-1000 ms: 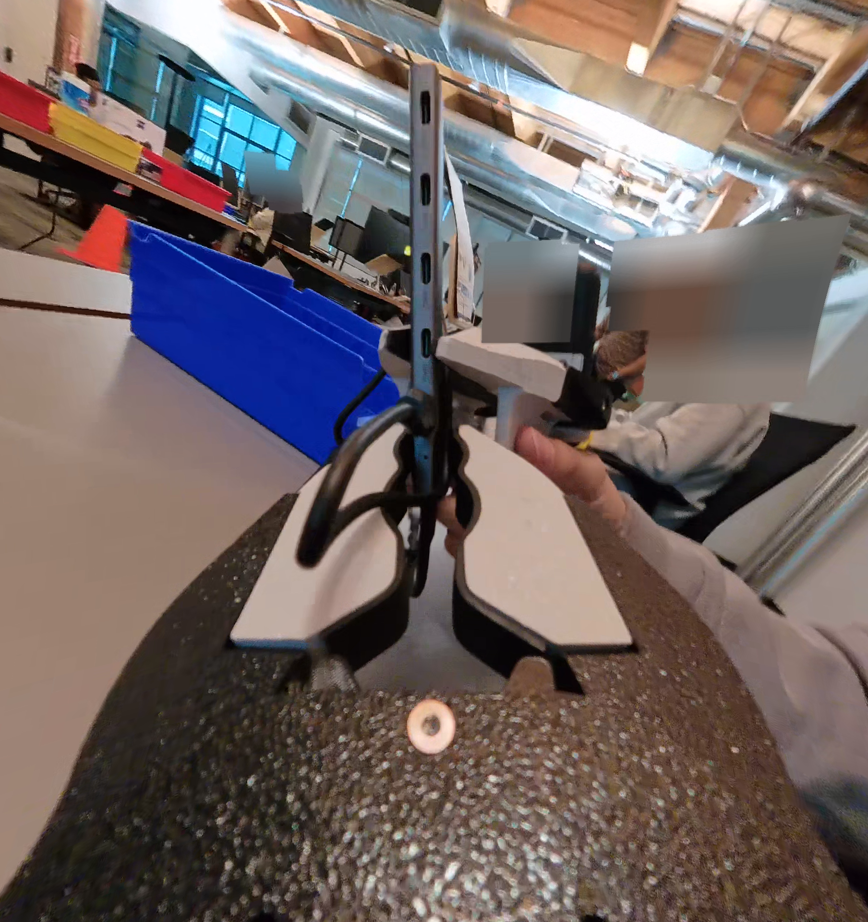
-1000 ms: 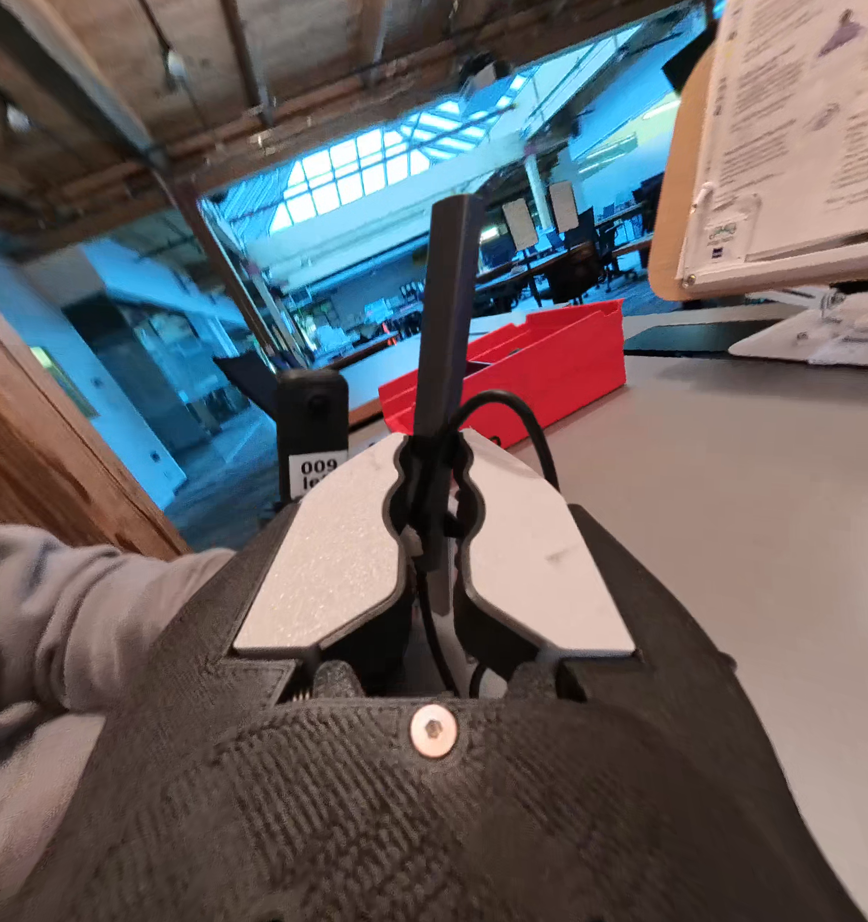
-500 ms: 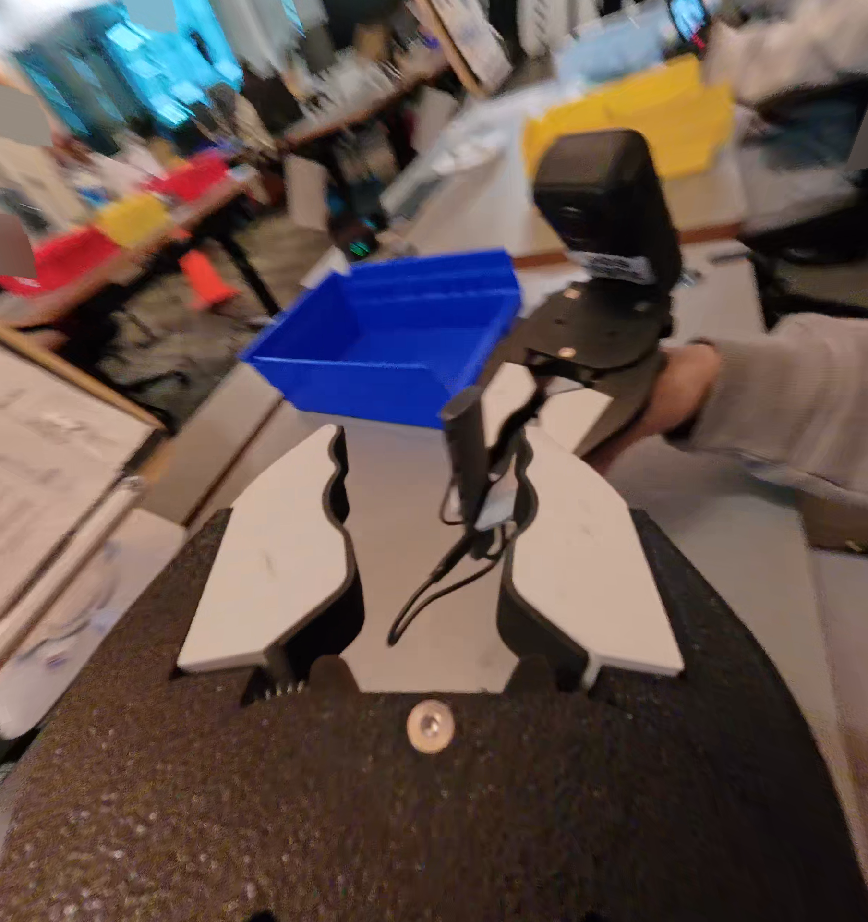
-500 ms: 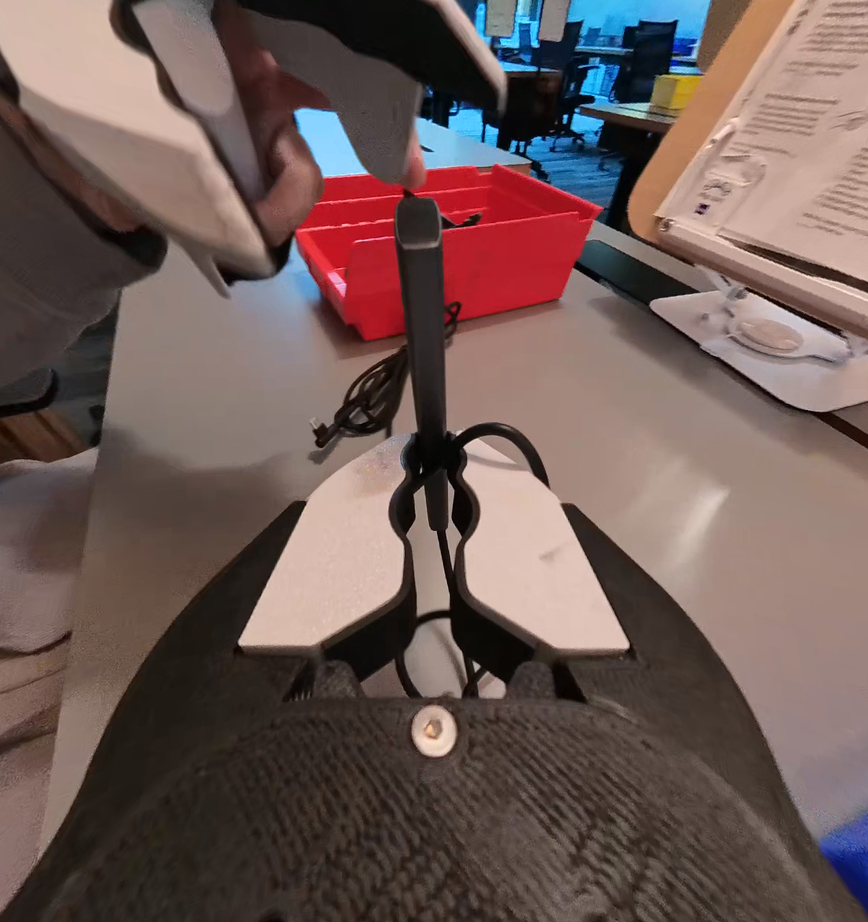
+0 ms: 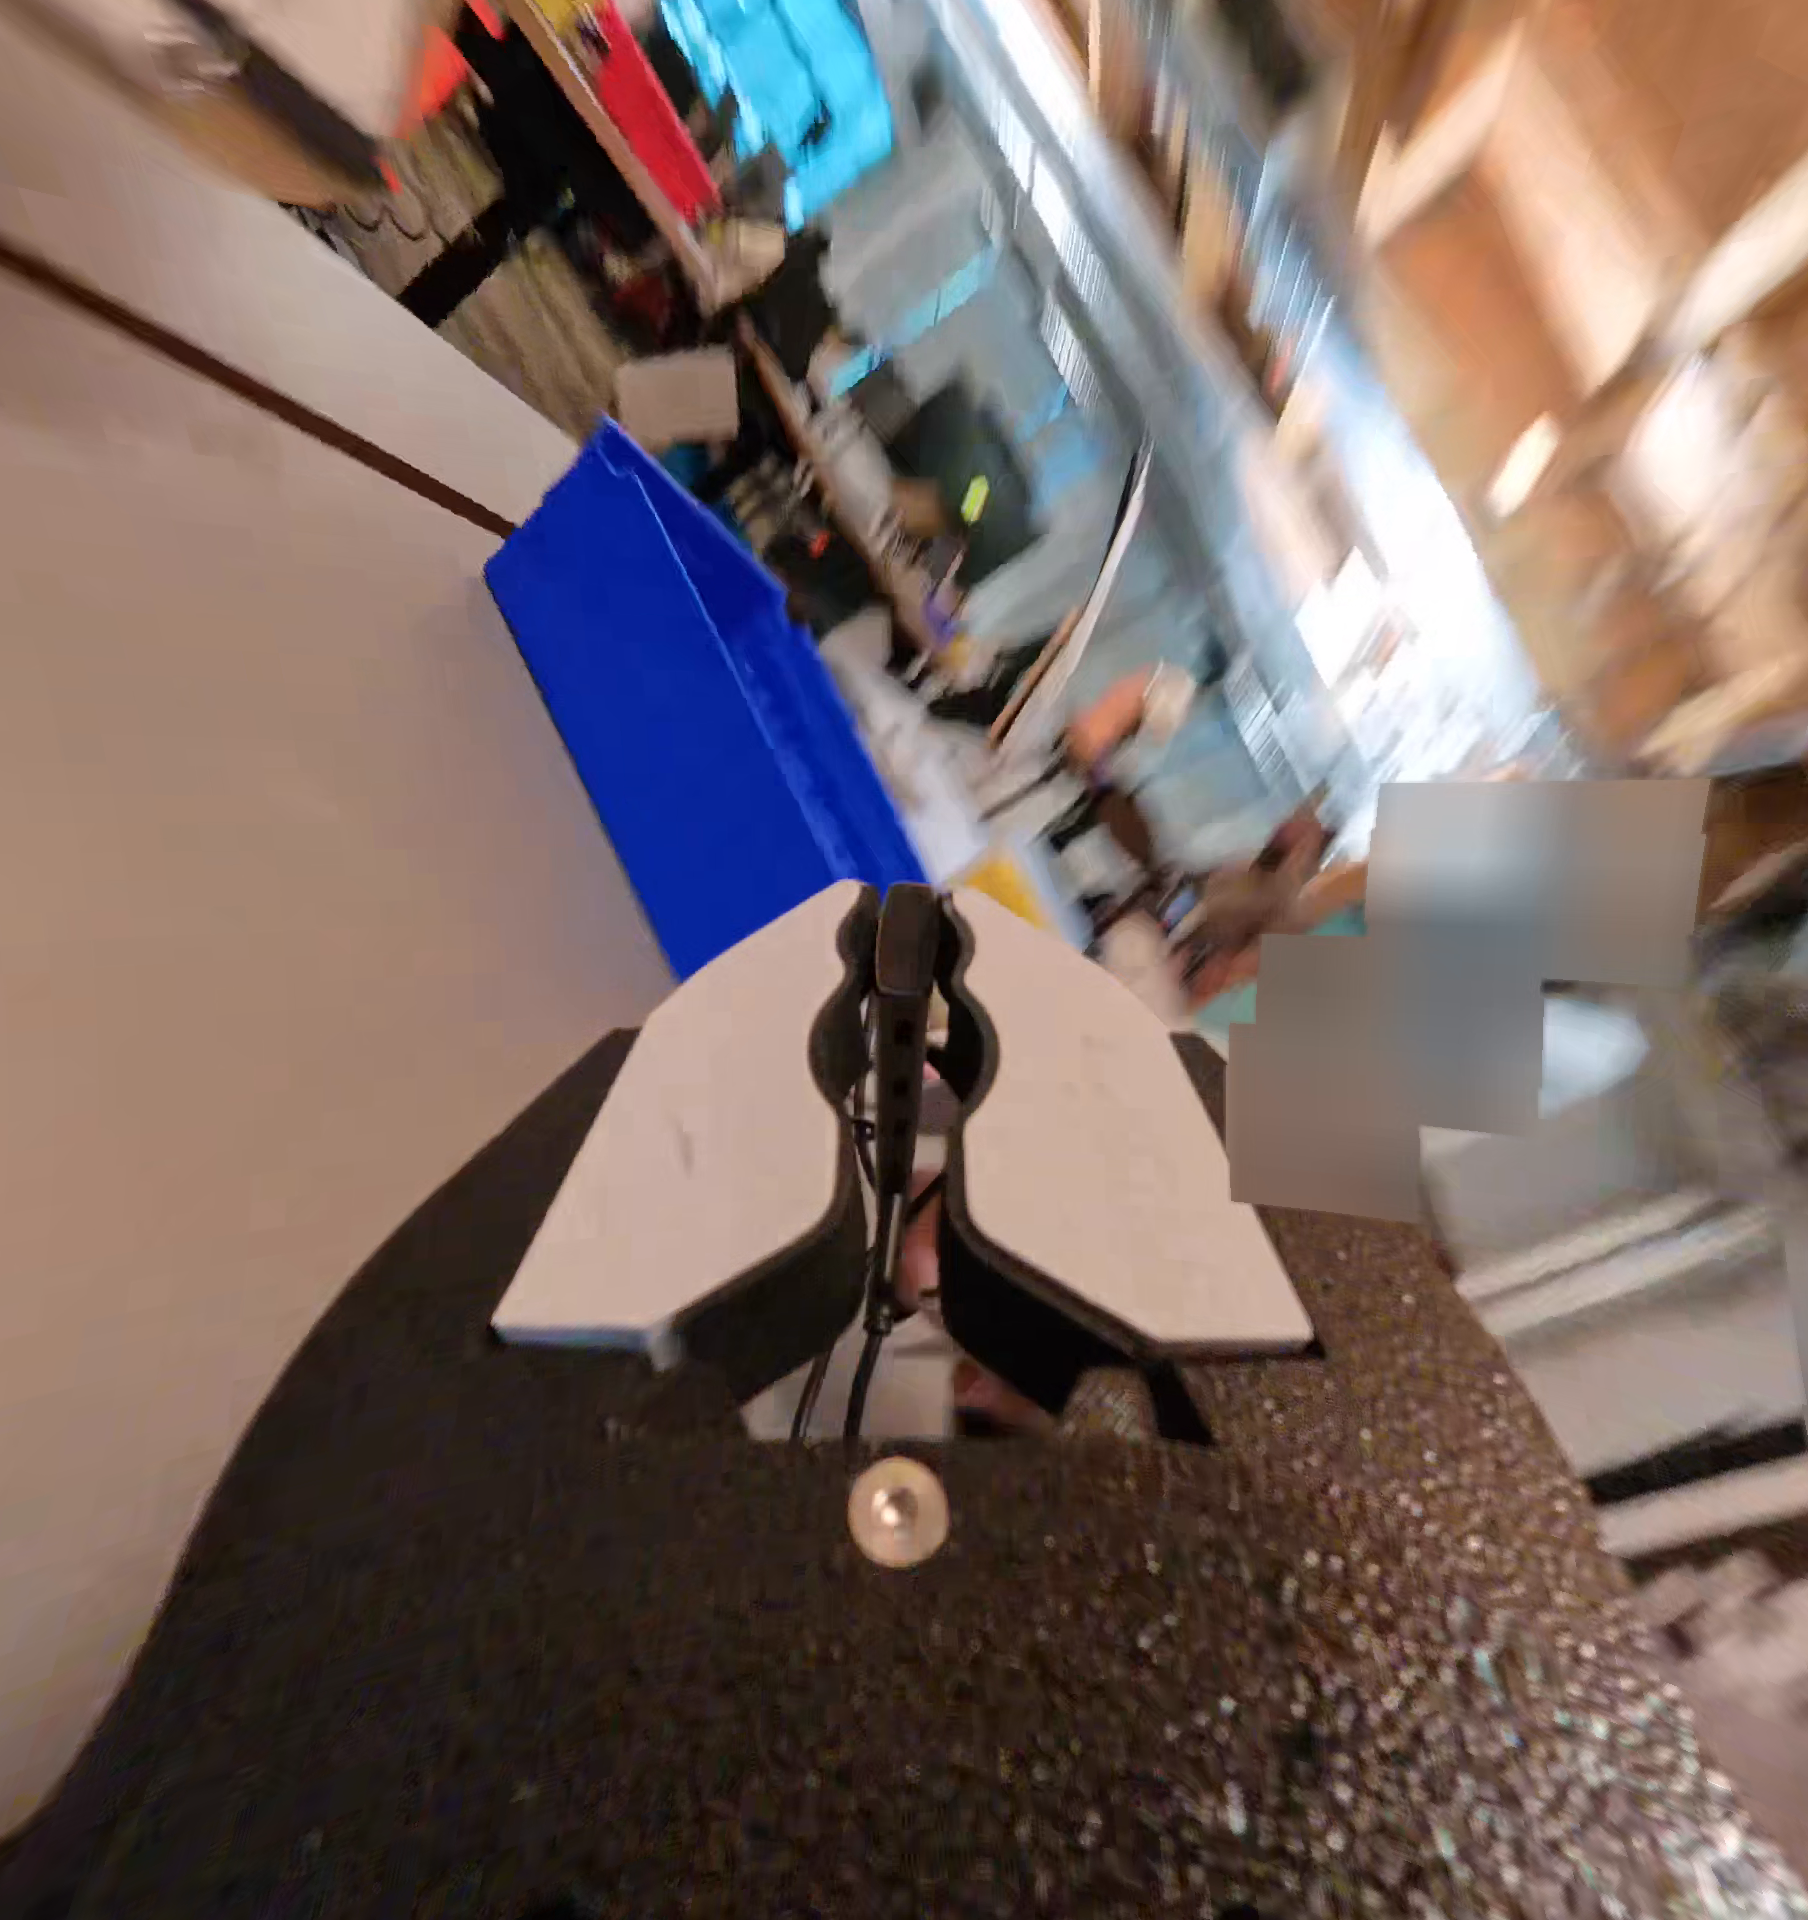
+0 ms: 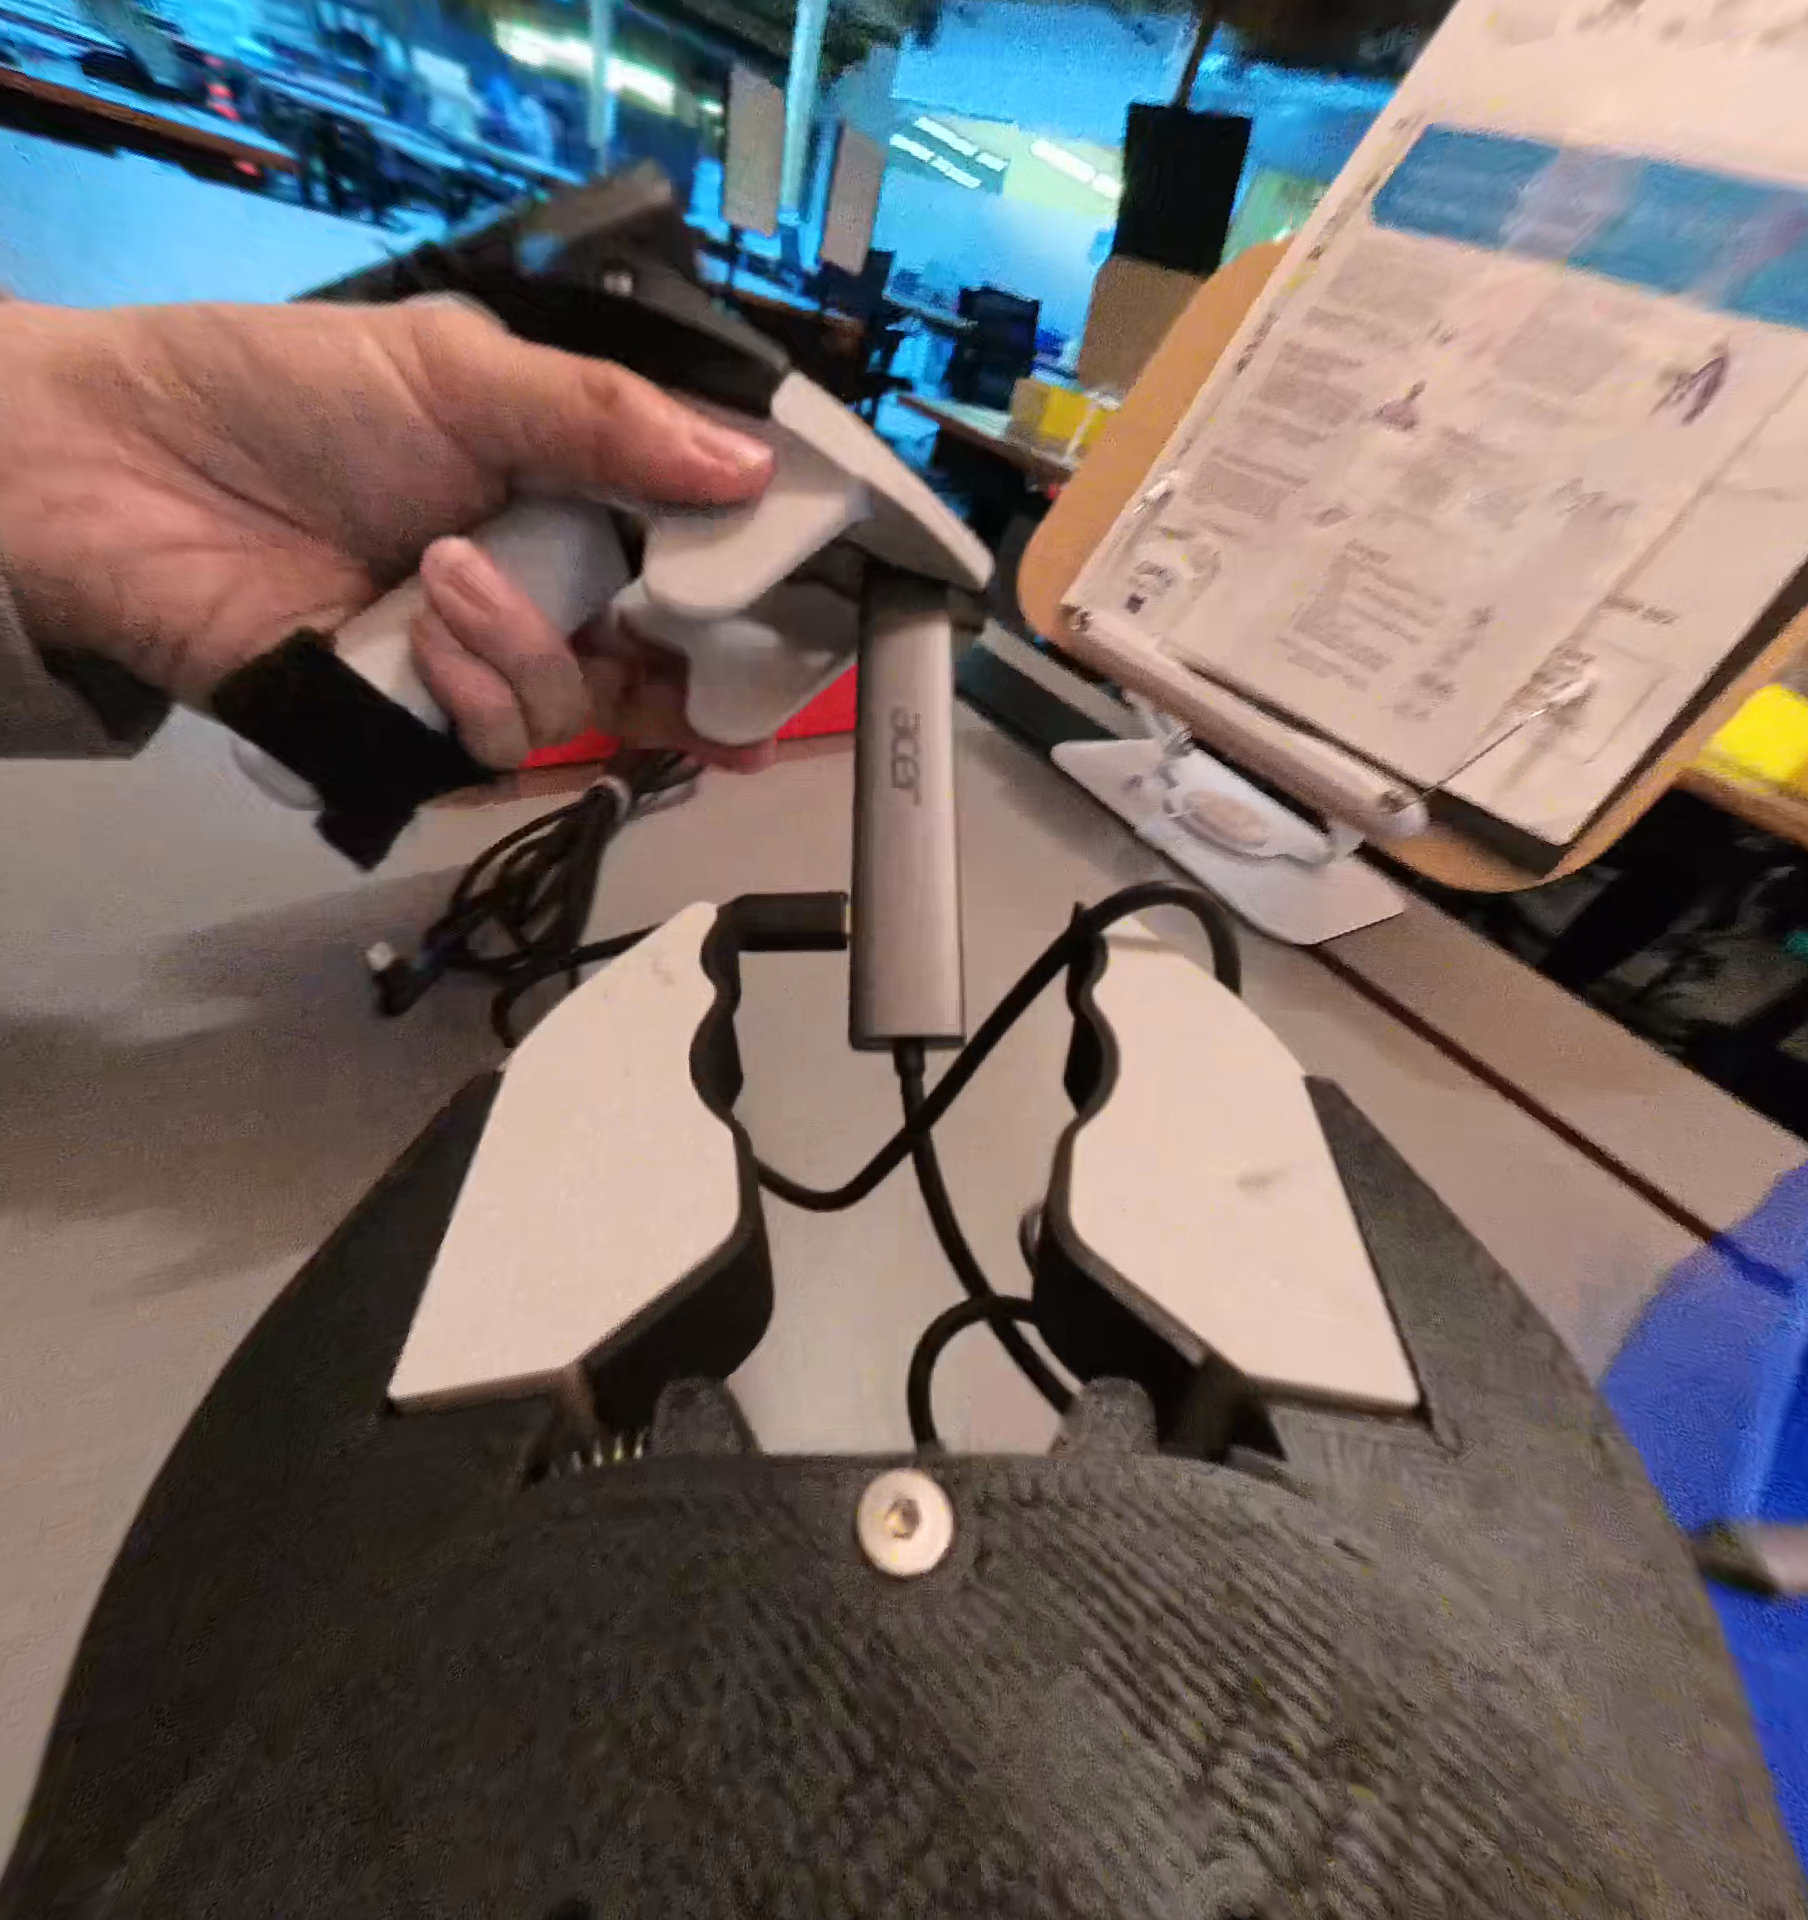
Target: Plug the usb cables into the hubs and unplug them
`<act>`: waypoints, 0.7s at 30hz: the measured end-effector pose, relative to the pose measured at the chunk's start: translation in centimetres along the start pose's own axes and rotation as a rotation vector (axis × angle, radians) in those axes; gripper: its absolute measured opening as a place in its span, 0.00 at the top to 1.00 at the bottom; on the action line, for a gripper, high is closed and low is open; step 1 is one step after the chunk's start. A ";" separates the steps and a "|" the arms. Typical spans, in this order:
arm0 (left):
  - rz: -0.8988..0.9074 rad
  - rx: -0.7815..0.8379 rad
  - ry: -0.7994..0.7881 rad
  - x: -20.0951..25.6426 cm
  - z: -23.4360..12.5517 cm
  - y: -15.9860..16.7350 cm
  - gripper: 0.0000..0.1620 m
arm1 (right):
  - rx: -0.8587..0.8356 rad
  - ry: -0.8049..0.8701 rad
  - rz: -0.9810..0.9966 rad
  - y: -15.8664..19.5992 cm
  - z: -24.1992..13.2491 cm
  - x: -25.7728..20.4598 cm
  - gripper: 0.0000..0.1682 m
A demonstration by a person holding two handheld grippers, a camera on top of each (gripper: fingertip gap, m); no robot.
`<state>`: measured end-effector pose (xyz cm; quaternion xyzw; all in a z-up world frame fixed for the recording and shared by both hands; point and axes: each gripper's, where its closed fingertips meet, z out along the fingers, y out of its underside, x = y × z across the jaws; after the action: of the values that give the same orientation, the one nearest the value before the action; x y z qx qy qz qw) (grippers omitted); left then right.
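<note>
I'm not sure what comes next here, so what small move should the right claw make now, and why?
Probably shift the right claw sideways and close it on the black plug. The left claw is shut on the hub, steadying it. The right claw is open around the hub, and the plug sits against the hub's side. I cannot tell whether it is fully seated.

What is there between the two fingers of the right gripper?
In the right wrist view, the grey hub and its black cable hang between the fingers of the open right gripper.
</note>
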<state>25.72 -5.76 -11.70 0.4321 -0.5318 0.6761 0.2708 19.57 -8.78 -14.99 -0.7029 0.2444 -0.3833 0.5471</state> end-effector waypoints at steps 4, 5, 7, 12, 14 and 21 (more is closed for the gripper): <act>-0.304 0.186 0.060 -3.3 -1.6 -0.9 0.94 | 0.068 0.075 -0.089 -0.4 -0.1 0.4 0.68; -0.340 0.183 0.085 -3.4 -1.6 -0.5 0.94 | 0.083 0.053 -0.078 -0.3 0.0 0.1 0.70; -0.359 0.166 0.089 -3.5 -1.5 0.5 0.95 | 0.123 0.062 -0.035 -0.1 -0.1 0.4 0.75; -0.363 0.093 0.101 -3.4 -1.3 1.4 0.94 | 0.193 0.019 -0.044 0.2 -1.2 0.9 0.75; -0.352 0.068 0.096 -3.3 -1.3 1.5 0.94 | 0.167 -0.009 -0.078 0.7 -1.4 0.8 0.73; -0.337 0.002 0.099 -2.8 -0.9 2.7 0.94 | 0.060 -0.079 -0.048 1.8 -0.4 -0.4 0.73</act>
<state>24.61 -5.44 -15.48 0.4816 -0.4372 0.6420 0.4058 19.10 -9.22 -16.74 -0.7063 0.1940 -0.3757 0.5678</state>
